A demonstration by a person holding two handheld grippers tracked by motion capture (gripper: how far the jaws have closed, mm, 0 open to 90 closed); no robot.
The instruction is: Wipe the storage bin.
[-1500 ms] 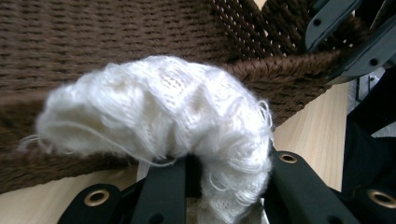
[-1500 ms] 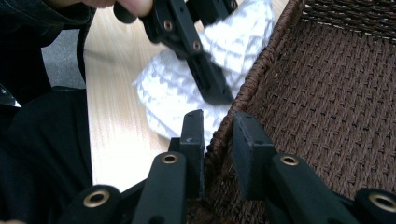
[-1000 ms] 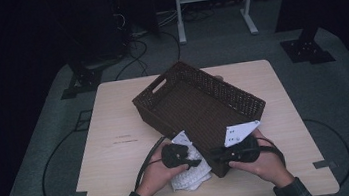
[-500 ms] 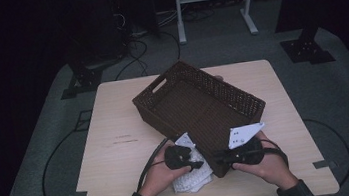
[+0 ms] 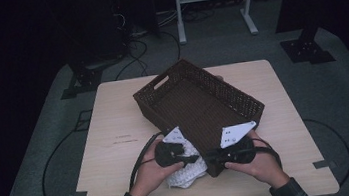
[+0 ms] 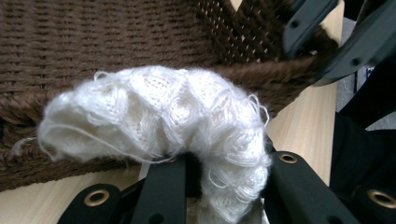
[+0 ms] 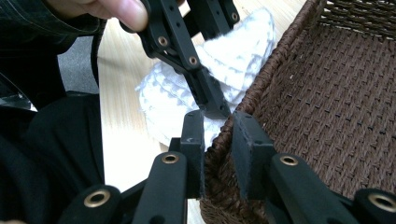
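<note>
the left gripper [image 6: 219, 186] pinches the white knitted cloth [image 6: 159, 116] at the table's [image 5: 114, 115] near edge, lifting it toward the brown wicker basket [image 5: 198, 100], while the right gripper [image 7: 219, 140] clamps the basket's near rim, likely steadying it.

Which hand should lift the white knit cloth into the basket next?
Left. The left tool already pinches the white knit cloth beside the basket, while the right tool clamps the basket's near wall, steadying it.
</note>
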